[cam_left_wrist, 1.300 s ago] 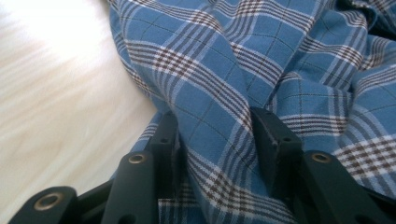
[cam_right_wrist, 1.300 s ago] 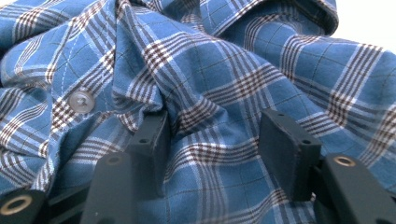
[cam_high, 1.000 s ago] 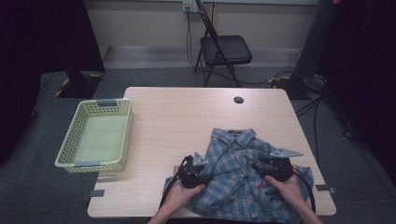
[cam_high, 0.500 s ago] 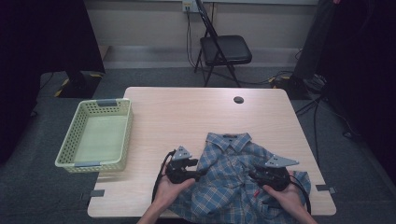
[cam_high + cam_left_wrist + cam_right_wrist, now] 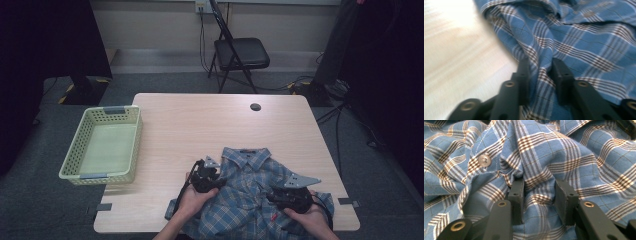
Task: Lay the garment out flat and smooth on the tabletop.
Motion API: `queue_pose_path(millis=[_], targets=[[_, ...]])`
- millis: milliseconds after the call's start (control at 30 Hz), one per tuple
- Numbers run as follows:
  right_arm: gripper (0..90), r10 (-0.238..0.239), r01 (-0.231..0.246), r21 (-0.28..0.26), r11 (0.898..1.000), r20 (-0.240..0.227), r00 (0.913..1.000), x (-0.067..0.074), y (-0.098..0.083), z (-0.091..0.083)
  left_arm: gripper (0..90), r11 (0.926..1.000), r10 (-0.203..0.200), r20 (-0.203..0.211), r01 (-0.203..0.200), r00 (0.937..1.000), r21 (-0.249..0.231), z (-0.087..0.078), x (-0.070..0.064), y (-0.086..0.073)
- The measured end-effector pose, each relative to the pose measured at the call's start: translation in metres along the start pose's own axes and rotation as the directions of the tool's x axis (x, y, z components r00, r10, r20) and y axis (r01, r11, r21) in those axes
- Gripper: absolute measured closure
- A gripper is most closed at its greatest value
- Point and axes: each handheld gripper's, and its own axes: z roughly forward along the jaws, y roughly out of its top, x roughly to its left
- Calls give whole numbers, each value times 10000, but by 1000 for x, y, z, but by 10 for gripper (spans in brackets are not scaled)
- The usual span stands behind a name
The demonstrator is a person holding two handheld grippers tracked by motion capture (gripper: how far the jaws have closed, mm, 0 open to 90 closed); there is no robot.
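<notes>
Pinching plaid shirt point(image 5: 250, 200) | left gripper point(image 5: 541, 65): jaws just closing on fold at edge nearest basket point(image 5: 102, 145) | right gripper point(image 5: 539, 187): clamped on fabric, far side.

Lab-like recording room: bare table point(image 5: 200, 125), folding chair point(image 5: 239, 55), floor cables point(image 5: 280, 87), dark curtains point(image 5: 45, 45)

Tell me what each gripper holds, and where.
Both pinch the shirt: left gripper a fold at its left edge, right gripper a fold near a button.
</notes>
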Motion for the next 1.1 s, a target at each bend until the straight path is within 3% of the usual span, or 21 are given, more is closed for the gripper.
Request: queue_pose_path(millis=[133, 233, 300, 400, 467, 533, 600, 667, 800, 933, 1000, 1100], targets=[[622, -122, 125, 79, 9999, -457, 9989, 6, -2, -1, 765, 9994, 335, 156, -336, 9993, 41, -13, -9, -12], [616, -74, 92, 217, 9997, -833, 9965, 9, -3, -3, 752, 9997, 85, 456, -75, 9989, -225, -23, -7, -20], [590, -8, 39, 318, 9995, -961, 9954, 10, -2, -6, 704, 9978, -109, 581, 146, 9983, -645, -30, -4, -22], [522, 11, 3, 138, 9999, -966, 9953, 6, 6, -14, 640, 9880, -544, 944, 673, 9940, -1388, -40, 5, -20], [517, 178, -214, -329, 9992, -1068, 9941, -1, 13, -22, 618, 9782, -783, 1090, 974, 9910, -1835, -43, 9, -17], [525, 360, -424, -781, 9960, -817, 9960, -9, 21, -31, 612, 9679, -963, 1208, 1213, 9880, -2203, -44, 12, -13], [527, 528, -604, -1243, 9904, -633, 9966, -18, 28, -38, 613, 9593, -1185, 1094, 1422, 9869, -2440, -45, 15, -8], [537, 759, -815, -1610, 9836, -405, 9963, -28, 34, -43, 610, 9572, -1330, 788, 1486, 9880, -2484, -44, 18, -4], [510, 974, -894, -1097, 9899, 697, 9928, -46, 37, -32, 536, 9714, -1571, 346, 1607, 9870, -1746, -29, 24, -4], [477, 1218, -1153, -729, 9907, 926, 9882, -56, 29, -13, 462, 9846, -1294, 290, 1319, 9912, -1148, -15, 22, -7], [443, 1260, -1213, -434, 9917, 1306, 9834, -57, 26, -4, 449, 9880, -1149, 152, 1158, 9933, -1024, -11, 20, -7], [439, 1120, -1104, -194, 9937, 1446, 9831, -57, 23, 5, 435, 9922, -932, -40, 925, 9956, -840, -7, 17, -7]])
